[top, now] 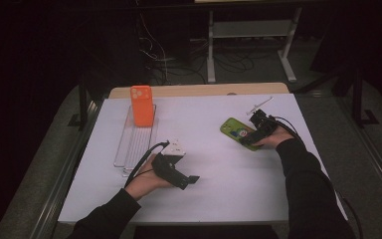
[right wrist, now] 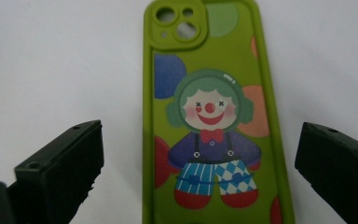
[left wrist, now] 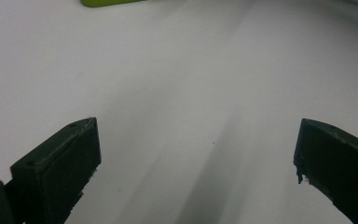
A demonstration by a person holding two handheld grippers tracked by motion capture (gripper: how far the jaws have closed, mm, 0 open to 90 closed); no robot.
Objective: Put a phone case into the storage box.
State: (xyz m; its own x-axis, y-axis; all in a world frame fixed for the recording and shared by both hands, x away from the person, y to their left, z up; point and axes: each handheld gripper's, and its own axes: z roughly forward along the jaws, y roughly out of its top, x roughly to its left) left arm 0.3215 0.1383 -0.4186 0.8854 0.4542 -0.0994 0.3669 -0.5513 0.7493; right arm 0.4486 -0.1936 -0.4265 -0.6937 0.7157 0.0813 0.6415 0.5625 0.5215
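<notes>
Right gripper view: green phone case point(right wrist: 212, 116) between spread right claw point(right wrist: 200, 158), seemingly untouched.

A lab-type test room is indicated: a white-covered table point(top: 229, 174) is set in a darkened space, with loose cables point(top: 179, 59) and a metal stand point(top: 248, 30) behind.

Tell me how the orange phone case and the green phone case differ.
The orange phone case stands upright in the clear rack; the green phone case lies flat on the white table. The orange one is plain; the green one carries a clown picture. Both show camera cutouts.
</notes>
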